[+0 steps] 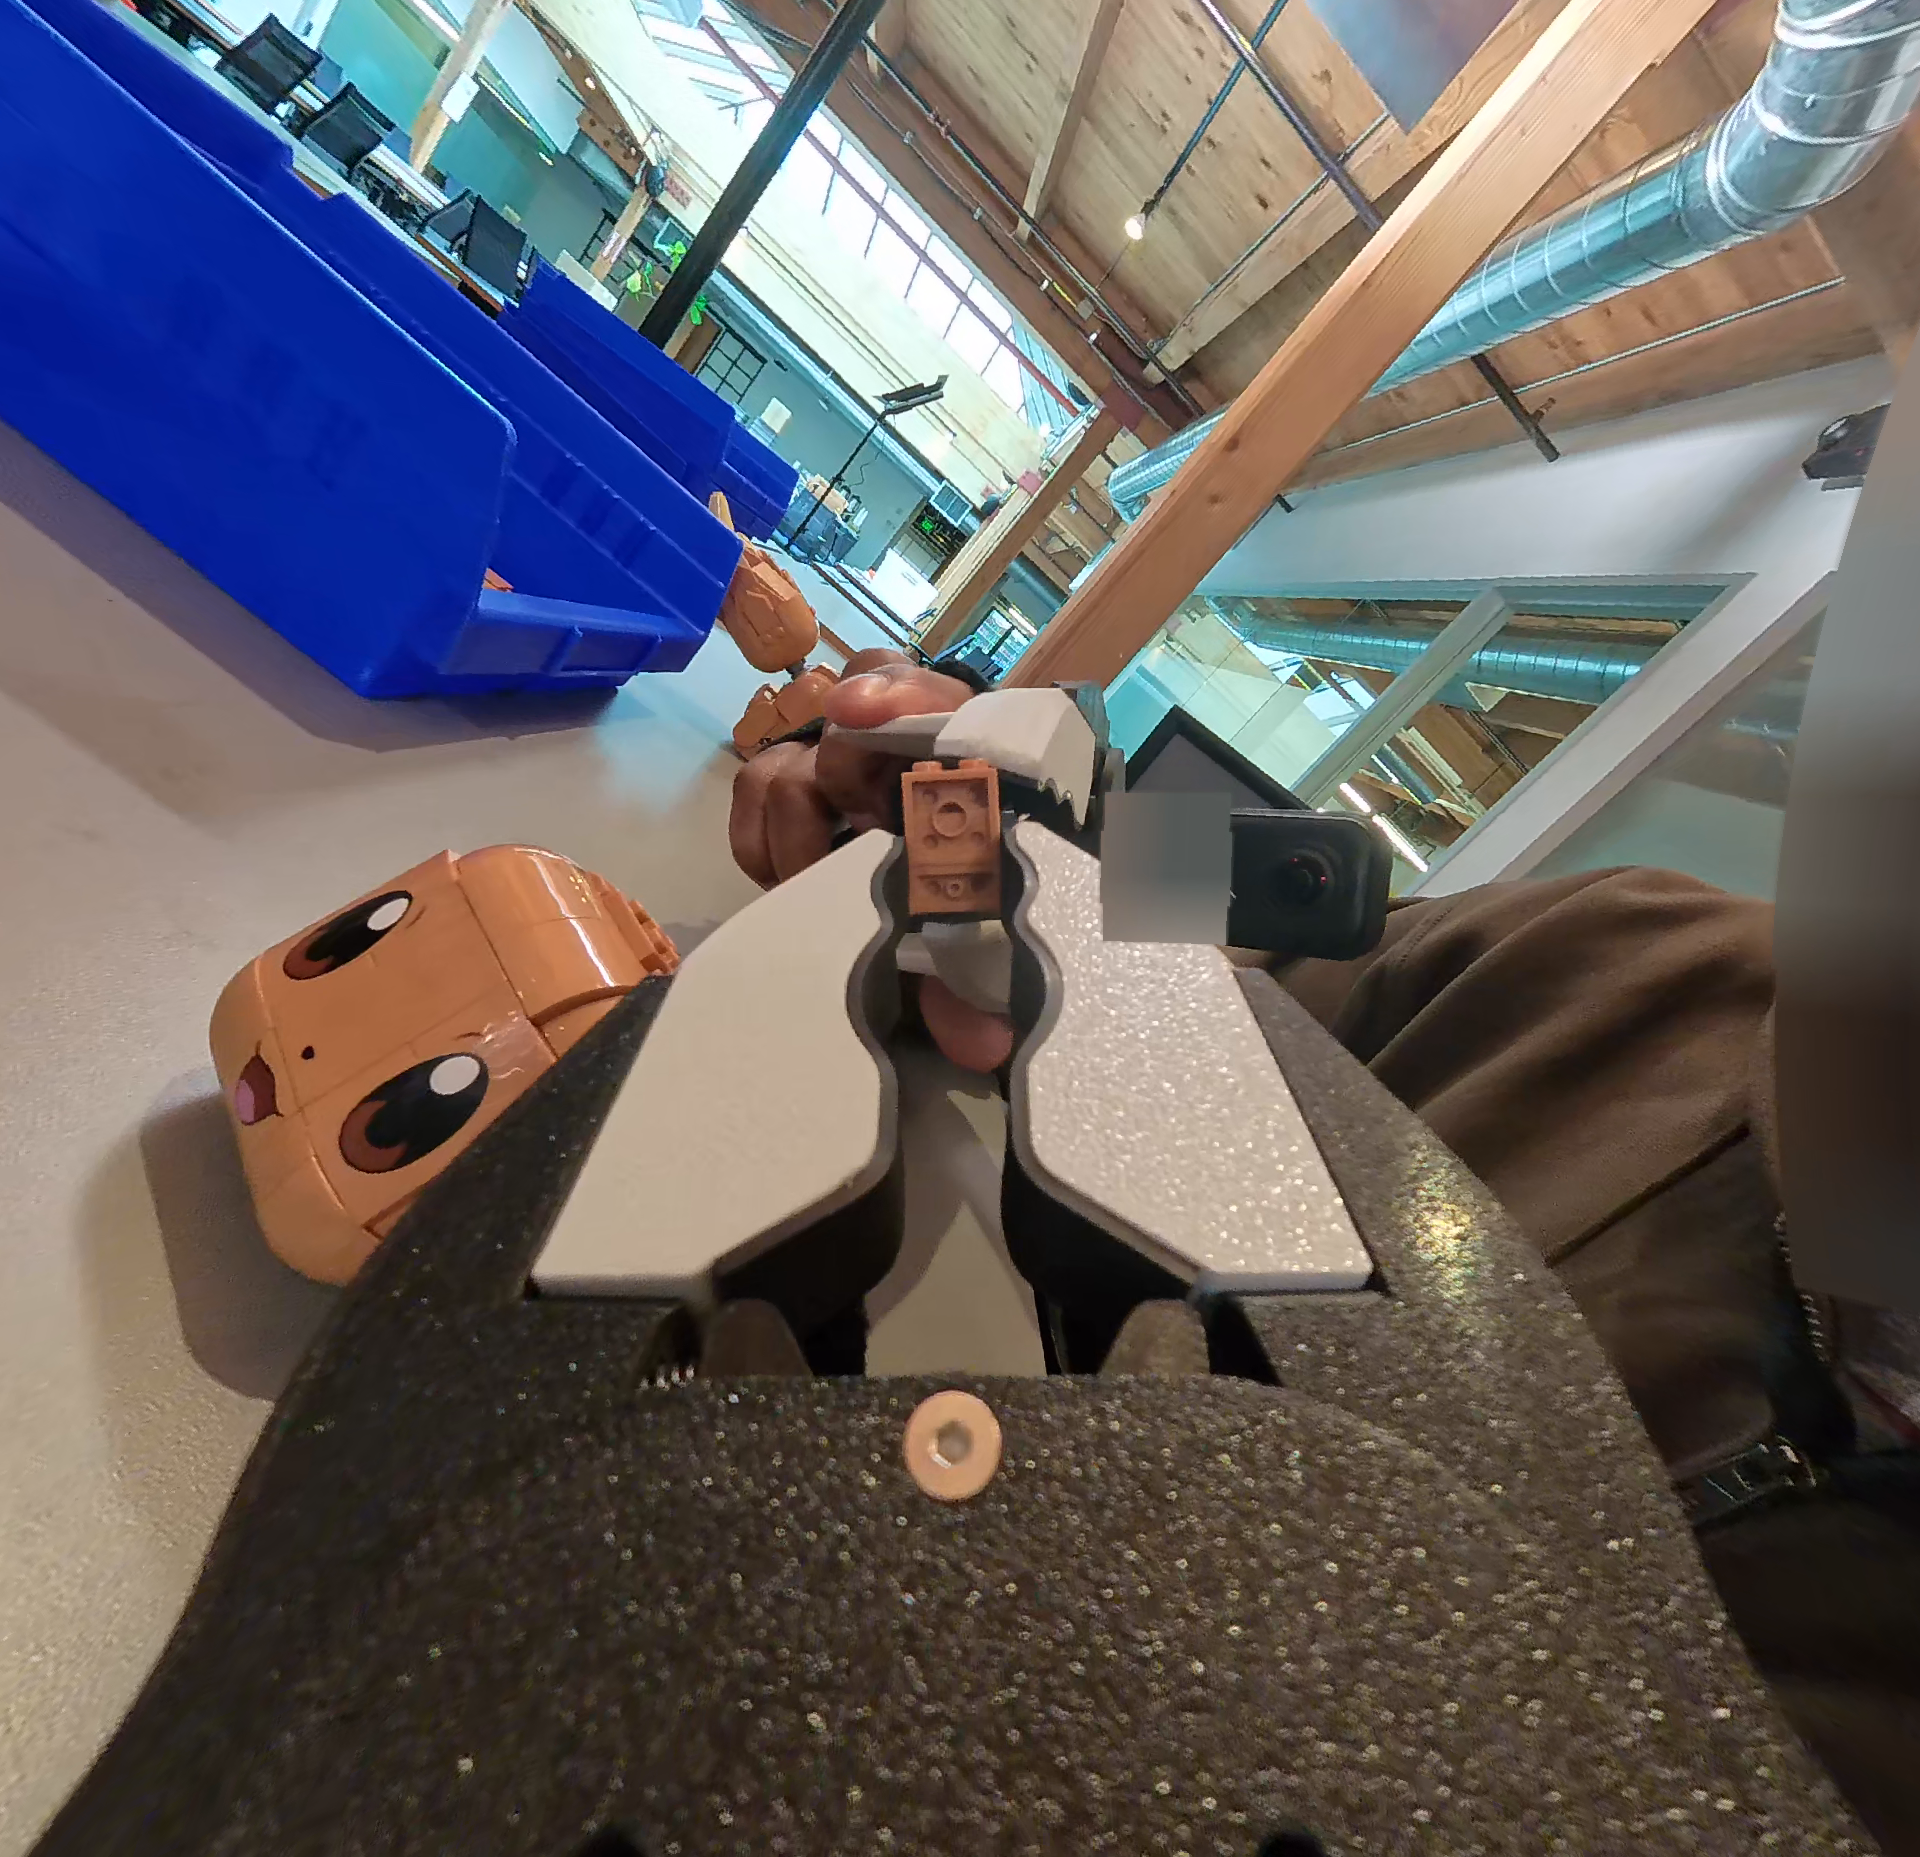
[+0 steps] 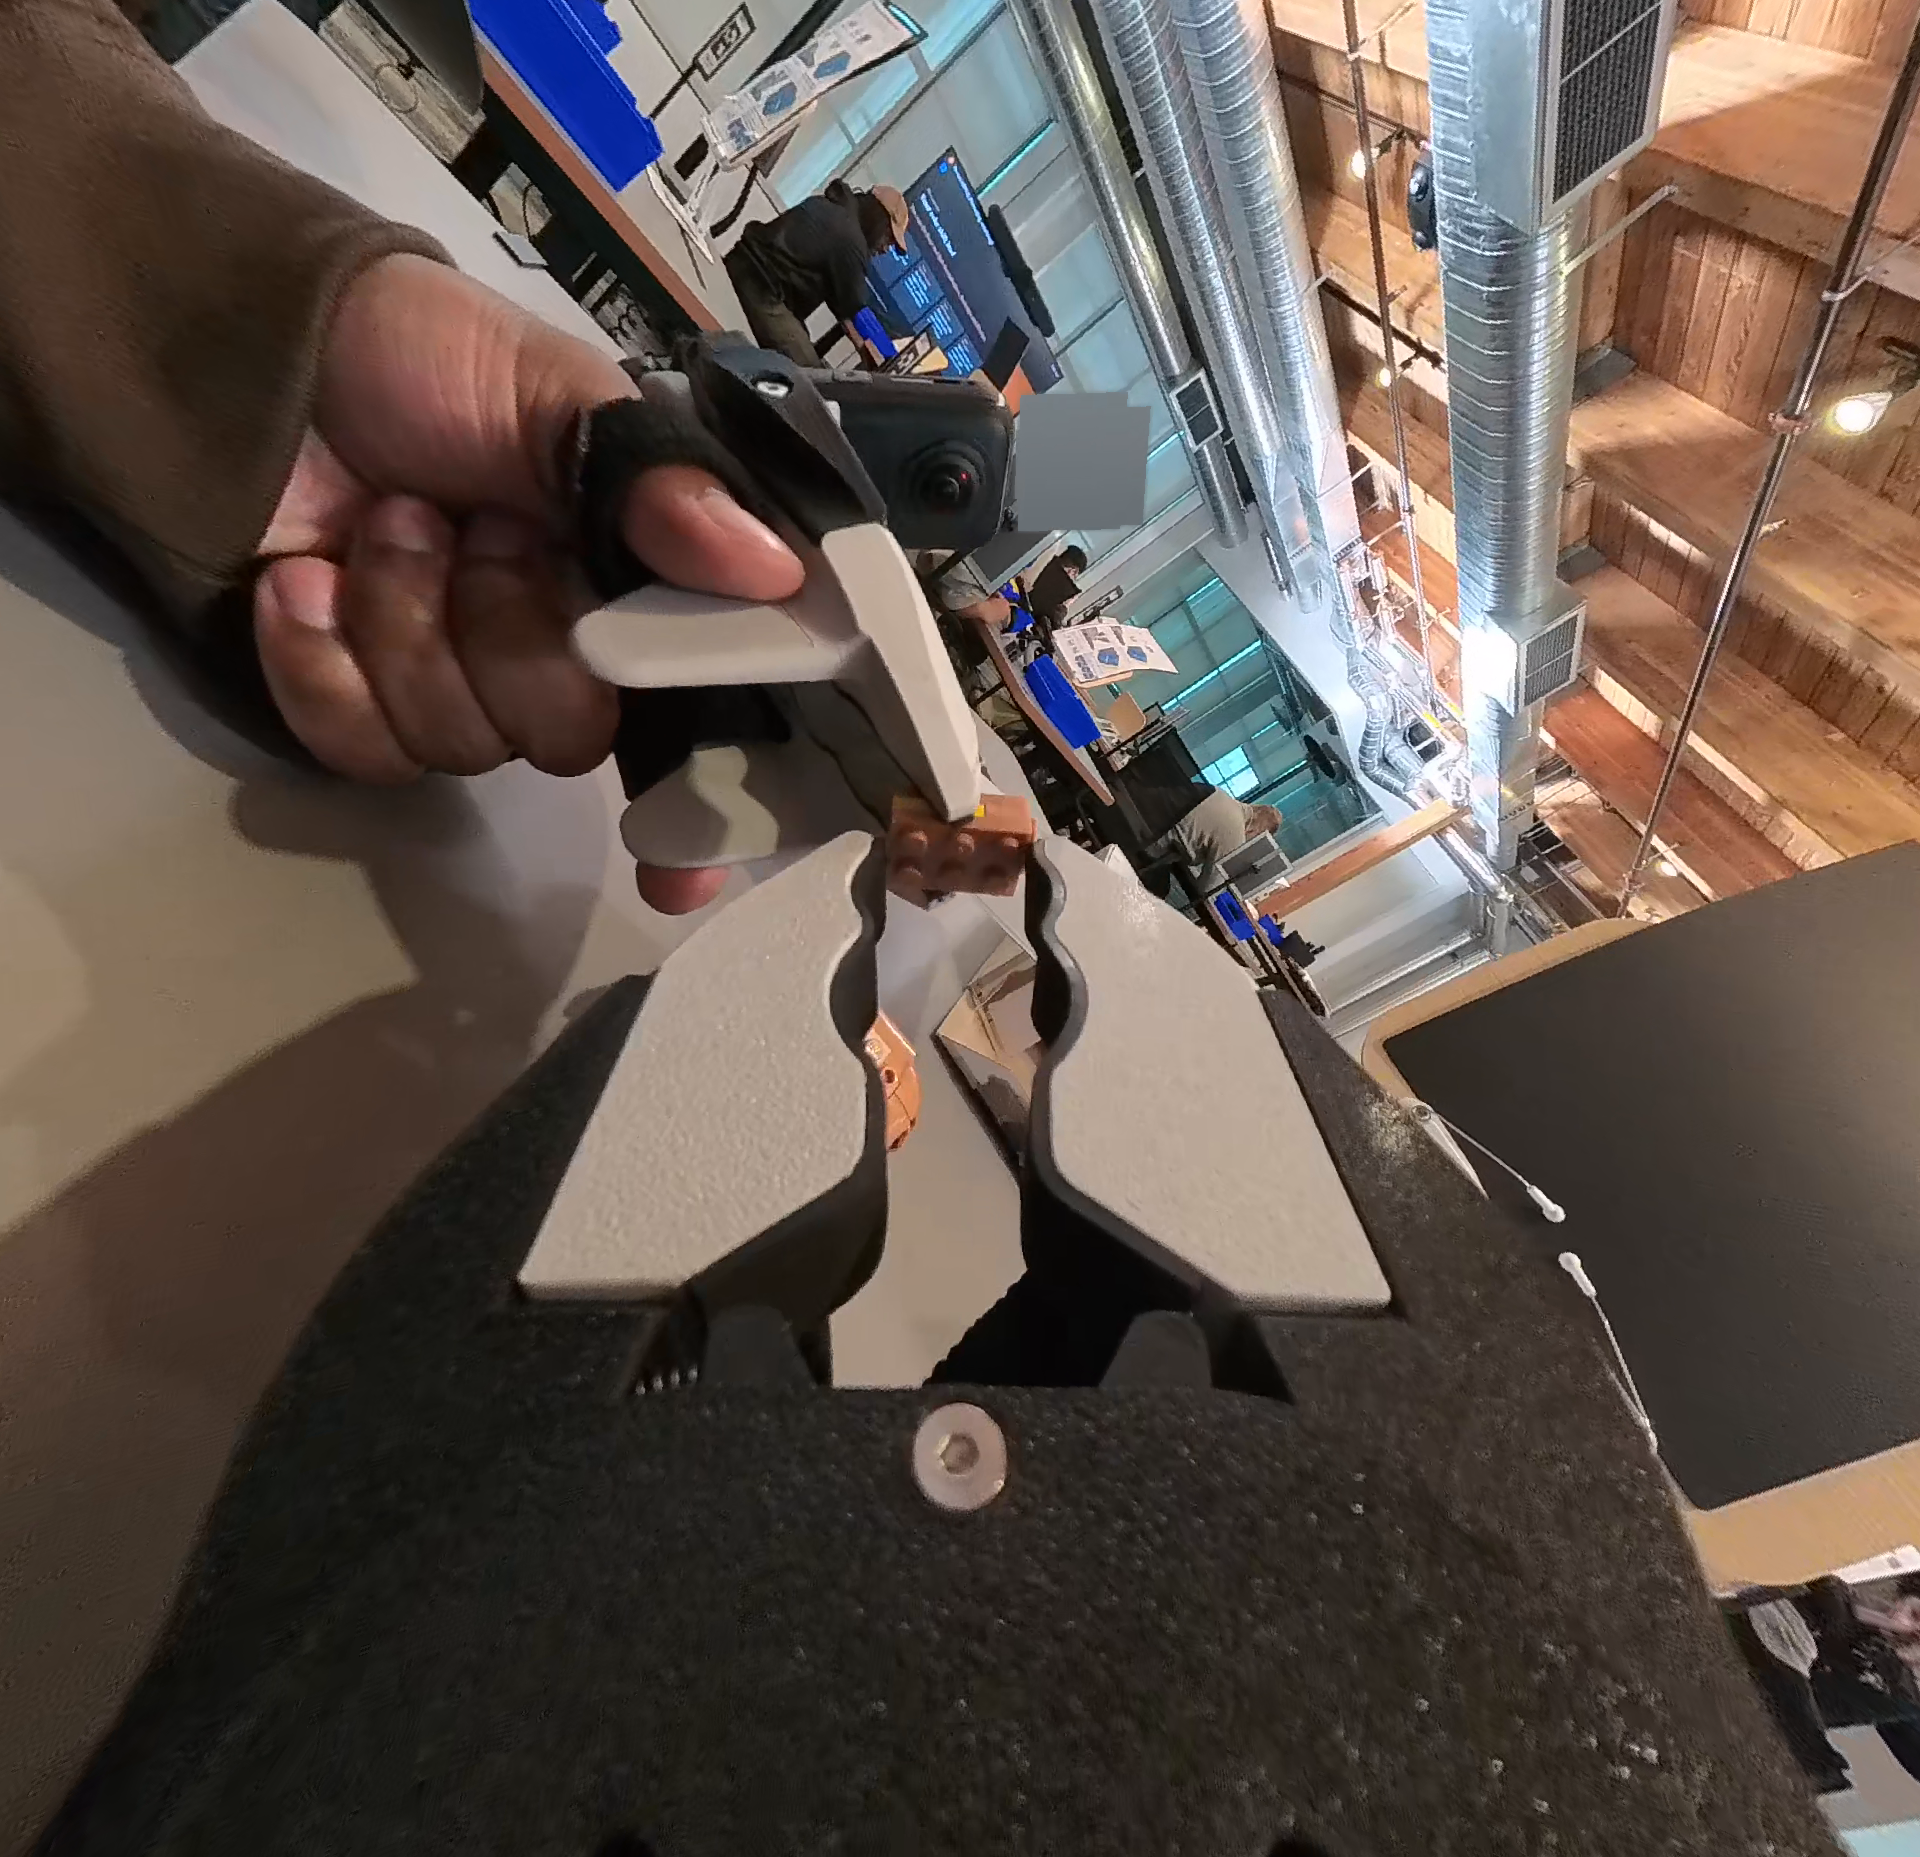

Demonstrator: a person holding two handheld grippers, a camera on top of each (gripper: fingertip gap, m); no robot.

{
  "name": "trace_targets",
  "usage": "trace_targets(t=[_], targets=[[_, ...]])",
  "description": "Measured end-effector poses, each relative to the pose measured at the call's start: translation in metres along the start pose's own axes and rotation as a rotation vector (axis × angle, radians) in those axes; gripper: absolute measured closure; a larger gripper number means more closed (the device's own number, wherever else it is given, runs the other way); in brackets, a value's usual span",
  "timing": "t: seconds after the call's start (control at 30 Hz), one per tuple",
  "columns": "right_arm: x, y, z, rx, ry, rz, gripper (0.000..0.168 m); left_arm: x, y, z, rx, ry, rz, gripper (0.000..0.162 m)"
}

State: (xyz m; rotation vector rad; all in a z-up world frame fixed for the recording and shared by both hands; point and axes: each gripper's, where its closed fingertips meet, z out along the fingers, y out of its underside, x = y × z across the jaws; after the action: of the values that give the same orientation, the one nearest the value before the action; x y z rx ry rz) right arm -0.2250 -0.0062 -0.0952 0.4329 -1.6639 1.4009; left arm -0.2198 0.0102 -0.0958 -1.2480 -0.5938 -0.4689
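Left gripper [image 1: 951, 851], tilted upward above the grey table [image 1: 125, 976], with its two grey fingers clenched on a small orange-brown toy brick [image 1: 948, 839] at their tips. Right gripper [image 2: 951, 862], facing it, with its jaws parted a little wider than the same brick [image 2: 961, 846], which sits between its tips; contact on either side cannot be told. Each gripper is held in a person's hand [image 2: 457, 550], brown-sleeved. No brand or readable label shows on brick or grippers. A brick-built toy head [image 1: 416, 1038] with painted eyes lies on the table just left of the left gripper; blue bins [image 1: 312, 436] stand beyond it, with bare table surface between them.
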Motion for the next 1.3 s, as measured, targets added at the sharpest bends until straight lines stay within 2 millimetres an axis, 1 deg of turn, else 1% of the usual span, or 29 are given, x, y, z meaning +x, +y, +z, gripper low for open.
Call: trace_targets(t=[0.3,0.5,0.7,1.07,1.1,1.13,1.2,1.23,1.27,1.3], targets=[[-0.001,0.002,0.0,-0.018,-0.01,0.003,0.144,-0.002,0.002,0.0,-0.014,-0.017,0.013,0.146],[-0.009,0.001,-0.002,0.022,-0.123,0.108,0.145,-0.003,0.01,-0.002,-0.094,-0.052,0.075,0.146],[-0.017,-0.003,-0.009,0.088,-0.246,0.208,0.145,0.002,0.02,-0.003,-0.174,-0.031,0.114,0.145],[-0.022,-0.006,-0.017,0.154,-0.384,0.35,0.145,0.005,0.029,-0.002,-0.233,-0.021,0.154,0.145],[-0.021,-0.006,-0.018,0.16,-0.389,0.359,0.148,0.005,0.029,-0.002,-0.236,-0.025,0.16,0.145],[-0.013,-0.005,-0.021,0.179,-0.367,0.382,0.168,0.004,0.028,-0.004,-0.235,-0.038,0.166,0.145],[0.006,0.0,-0.03,0.209,-0.336,0.471,0.168,0.004,0.01,-0.02,-0.146,-0.046,0.174,0.146],[0.012,0.006,-0.031,0.203,-0.313,0.477,0.168,0.004,0.004,-0.024,-0.111,-0.047,0.168,0.146],[0.014,0.009,-0.03,0.199,-0.293,0.463,0.168,0.001,0.003,-0.022,-0.104,-0.063,0.169,0.146],[0.013,0.01,-0.028,0.192,-0.287,0.449,0.168,0.0,0.009,-0.016,-0.13,-0.069,0.165,0.146]])
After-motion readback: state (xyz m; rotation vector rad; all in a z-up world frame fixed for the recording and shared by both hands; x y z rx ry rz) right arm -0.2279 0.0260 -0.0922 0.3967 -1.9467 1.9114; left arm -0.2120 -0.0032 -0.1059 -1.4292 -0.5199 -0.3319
